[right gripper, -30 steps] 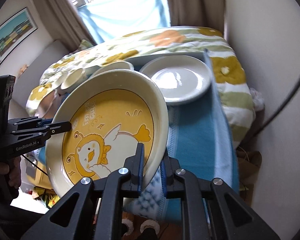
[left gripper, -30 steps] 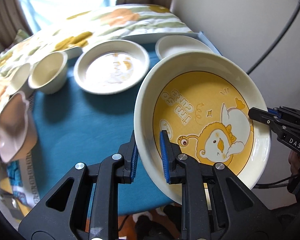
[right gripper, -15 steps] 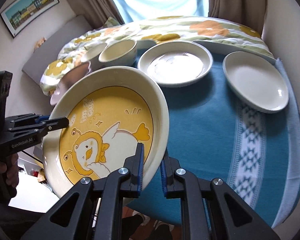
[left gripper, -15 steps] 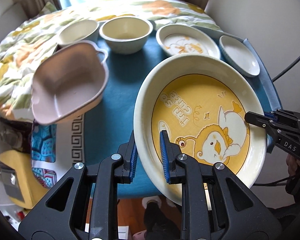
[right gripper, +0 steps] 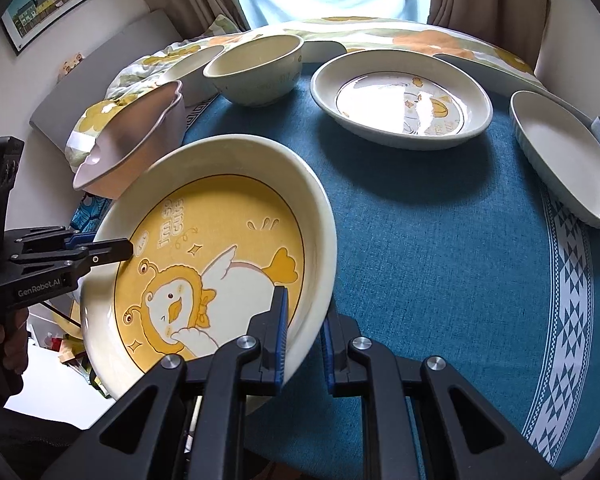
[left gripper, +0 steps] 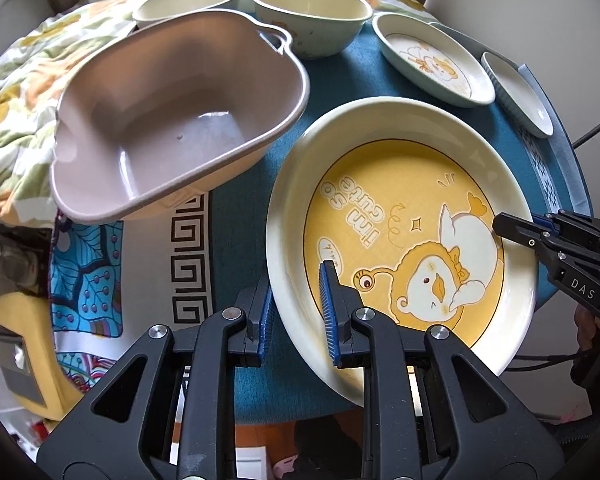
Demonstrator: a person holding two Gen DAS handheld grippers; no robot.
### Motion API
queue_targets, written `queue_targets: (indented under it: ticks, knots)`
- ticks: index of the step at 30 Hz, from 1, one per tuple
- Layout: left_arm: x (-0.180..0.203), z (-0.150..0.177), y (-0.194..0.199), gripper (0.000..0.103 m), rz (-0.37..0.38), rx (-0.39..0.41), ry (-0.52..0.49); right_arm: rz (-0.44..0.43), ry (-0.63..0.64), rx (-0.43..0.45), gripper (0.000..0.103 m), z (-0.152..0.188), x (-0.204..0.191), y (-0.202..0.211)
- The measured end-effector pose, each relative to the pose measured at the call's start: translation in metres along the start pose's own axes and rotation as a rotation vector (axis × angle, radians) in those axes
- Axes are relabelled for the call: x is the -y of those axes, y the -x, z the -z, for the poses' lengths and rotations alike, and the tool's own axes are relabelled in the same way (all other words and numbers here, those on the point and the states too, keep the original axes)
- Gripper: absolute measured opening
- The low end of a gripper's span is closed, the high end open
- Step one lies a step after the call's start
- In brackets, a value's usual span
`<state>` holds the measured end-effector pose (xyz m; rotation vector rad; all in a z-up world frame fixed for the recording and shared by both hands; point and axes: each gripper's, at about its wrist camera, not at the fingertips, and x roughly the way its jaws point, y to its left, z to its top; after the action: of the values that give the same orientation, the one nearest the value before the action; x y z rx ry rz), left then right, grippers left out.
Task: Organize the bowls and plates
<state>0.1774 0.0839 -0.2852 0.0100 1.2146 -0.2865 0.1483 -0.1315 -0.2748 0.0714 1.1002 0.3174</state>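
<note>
A large cream plate with a yellow duck picture [left gripper: 404,232] is held above the blue tablecloth by both grippers. My left gripper [left gripper: 296,320] is shut on its near rim. My right gripper [right gripper: 304,332] is shut on the opposite rim of the same plate [right gripper: 220,248]. The right gripper also shows at the right of the left wrist view [left gripper: 516,232], and the left gripper at the left of the right wrist view [right gripper: 112,250]. A pink heart-shaped bowl [left gripper: 180,108] sits just left of the plate.
Two cream bowls [left gripper: 312,12] [left gripper: 188,0] stand at the back. A pale duck plate [right gripper: 400,96] and a plain white plate [right gripper: 568,160] lie at the right on the blue cloth [right gripper: 440,248]. A flowered quilt [left gripper: 16,92] lies behind.
Both grippers have carried the duck plate lower and leftwards towards the pink bowl, which is now much closer. Their hold on the plate is unchanged.
</note>
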Motion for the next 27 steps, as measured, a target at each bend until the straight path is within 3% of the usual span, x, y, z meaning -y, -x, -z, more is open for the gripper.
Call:
queue_targets:
  ticks: [7,23,24,25,26,27]
  knots:
    - [0.001,0.005,-0.001,0.018,-0.014,0.052,-0.01,-0.005,-0.02,0.016,0.014,0.005,0.001,-0.005]
    - [0.01,0.001,-0.007,0.019,-0.082,0.042,-0.005,-0.021,-0.047,-0.025,0.016,0.002,0.005,-0.007]
    - [0.01,0.001,-0.007,0.019,-0.084,0.041,-0.003,-0.026,-0.047,-0.027,0.018,0.001,0.005,-0.008]
    - [0.01,0.001,-0.007,0.019,-0.086,0.04,-0.001,-0.028,-0.046,-0.026,0.027,0.001,0.005,-0.008]
    - [0.011,0.001,-0.008,0.02,-0.086,0.04,0.001,-0.028,-0.044,-0.021,0.047,0.001,0.004,-0.008]
    - [0.011,0.001,-0.008,0.02,-0.087,0.039,0.001,-0.031,-0.042,-0.016,0.058,0.001,0.004,-0.008]
